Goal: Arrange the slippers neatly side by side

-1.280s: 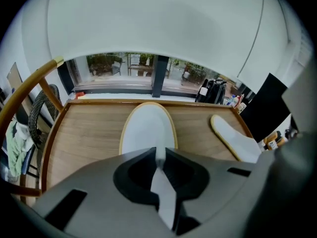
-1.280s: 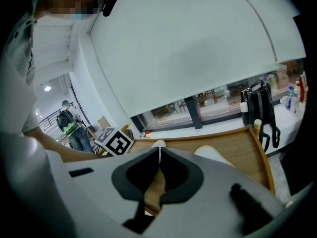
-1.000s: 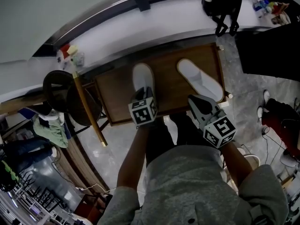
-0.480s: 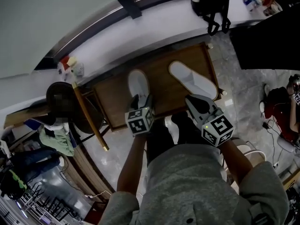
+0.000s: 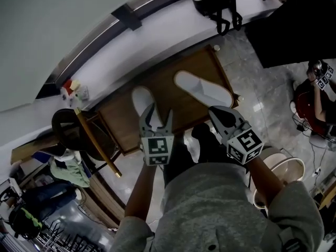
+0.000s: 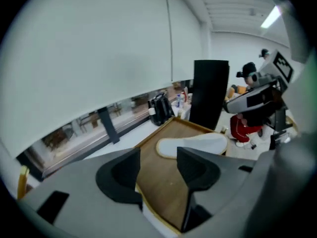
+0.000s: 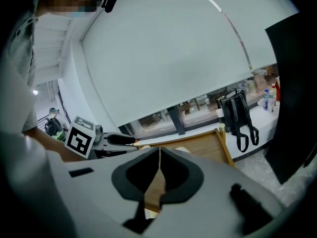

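Two white slippers lie on the wooden bench (image 5: 126,122). The left slipper (image 5: 140,96) points away from the person, roughly square to the bench's long edge. The right slipper (image 5: 202,88) lies well apart from it and slanted, one end towards the middle of the bench and the other towards the far right corner. So the pair is neither parallel nor close.

The left gripper (image 5: 157,114) hangs over the near end of the left slipper. Its fingers (image 6: 198,170) have just been opening and now stand wide. Between them only bare wood and the slanted slipper farther off can be seen, so nothing is held. The left slipper appears to have been set down and let go, so the step in hand is likely the change from one slipper to the other.

The right gripper (image 5: 218,114) hovers near the bench's front edge, short of the right slipper. Its fingers (image 7: 171,175) are pressed together with nothing between them.

The next move probably calls for those fingers to spread. They would then take the right slipper by its near edge, swing it parallel to the left one, and slide it over until the two sit just beside each other with the toes level. The thin, soft upper may fold or slip, so a grip on the sole edge looks safer.
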`<state>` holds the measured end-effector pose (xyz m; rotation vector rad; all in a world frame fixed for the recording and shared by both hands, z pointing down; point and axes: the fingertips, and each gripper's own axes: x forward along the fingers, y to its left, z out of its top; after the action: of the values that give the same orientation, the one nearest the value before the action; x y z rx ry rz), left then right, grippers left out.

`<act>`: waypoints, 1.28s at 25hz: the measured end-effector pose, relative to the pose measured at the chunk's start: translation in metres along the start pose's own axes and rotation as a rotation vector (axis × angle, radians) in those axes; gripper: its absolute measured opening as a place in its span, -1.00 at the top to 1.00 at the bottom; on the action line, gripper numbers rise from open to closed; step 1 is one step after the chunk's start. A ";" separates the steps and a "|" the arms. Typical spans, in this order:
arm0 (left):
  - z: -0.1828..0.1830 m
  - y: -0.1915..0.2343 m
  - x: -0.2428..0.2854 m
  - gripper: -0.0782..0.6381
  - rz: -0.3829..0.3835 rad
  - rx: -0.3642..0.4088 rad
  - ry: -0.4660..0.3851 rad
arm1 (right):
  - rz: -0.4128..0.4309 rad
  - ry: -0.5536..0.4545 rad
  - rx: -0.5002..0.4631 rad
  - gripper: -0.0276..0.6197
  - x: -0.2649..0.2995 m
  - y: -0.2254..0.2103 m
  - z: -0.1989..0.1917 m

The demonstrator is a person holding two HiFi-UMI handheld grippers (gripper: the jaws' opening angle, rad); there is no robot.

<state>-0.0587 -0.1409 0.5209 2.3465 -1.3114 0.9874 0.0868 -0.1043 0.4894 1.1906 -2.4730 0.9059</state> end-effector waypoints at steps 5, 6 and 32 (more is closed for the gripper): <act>0.027 -0.070 0.039 0.13 -0.239 0.361 -0.021 | -0.069 -0.021 0.021 0.82 -0.022 -0.020 -0.006; 0.028 -0.083 0.048 0.13 -0.276 0.444 -0.022 | -0.084 -0.027 0.026 0.82 -0.027 -0.025 -0.007; 0.015 -0.152 0.135 0.70 -0.350 0.761 0.039 | -0.177 -0.021 0.098 0.82 -0.070 -0.063 -0.039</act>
<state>0.1220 -0.1519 0.6147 2.9126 -0.4979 1.5904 0.1787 -0.0666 0.5135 1.4319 -2.3168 0.9783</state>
